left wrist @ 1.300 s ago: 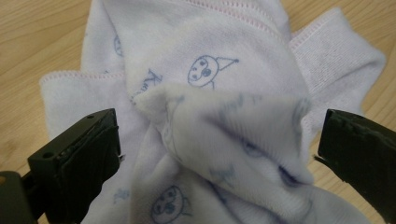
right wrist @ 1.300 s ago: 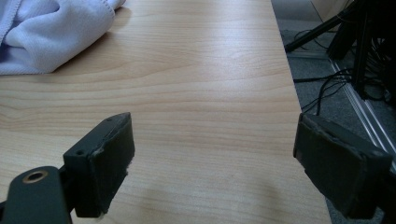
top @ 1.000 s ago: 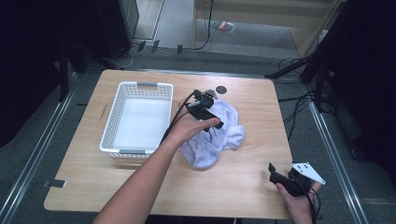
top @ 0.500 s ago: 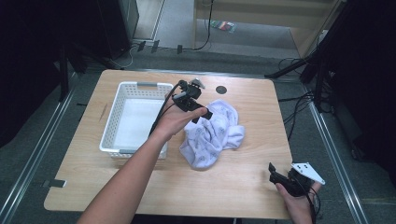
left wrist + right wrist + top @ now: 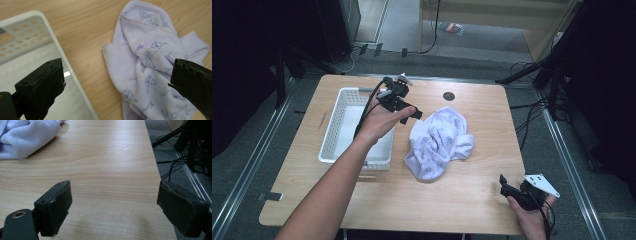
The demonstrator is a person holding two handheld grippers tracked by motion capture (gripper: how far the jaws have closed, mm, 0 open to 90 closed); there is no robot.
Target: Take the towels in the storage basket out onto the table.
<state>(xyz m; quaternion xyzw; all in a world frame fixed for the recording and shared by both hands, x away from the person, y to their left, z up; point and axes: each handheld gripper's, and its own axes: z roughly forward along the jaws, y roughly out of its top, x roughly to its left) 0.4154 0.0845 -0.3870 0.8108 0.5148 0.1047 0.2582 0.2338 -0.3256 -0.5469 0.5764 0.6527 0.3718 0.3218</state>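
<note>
1. The towel (image 5: pixel 438 142) lies crumpled in the middle of the high view, on the table (image 5: pixel 462 200), just right of the basket (image 5: pixel 332 131). It is bunched and not spread, so any grab would take a fold and not an edge.

2. The left gripper (image 5: pixel 409 114) hangs above the gap between basket and towel, left of centre in the high view. Its jaws stand wide apart and hold nothing. In the left gripper view the towel (image 5: pixel 152 67) fills the right half of the frame and the basket's rim (image 5: pixel 72 82) runs down the left, so the gripper seems to be lined up over the cloth's near-left edge, probably for a pick.

3. The basket sits empty at centre left with its open top up. It looks like the place the towel is meant for, being so close beside it.

4. The right gripper (image 5: pixel 512 192) rests low at the bottom right of the high view, well apart from the towel. Its jaws are also wide and empty. In the right gripper view, bare wood lies between them and a corner of towel (image 5: pixel 27 137) shows at upper left. It seems parked out of the way.
</note>
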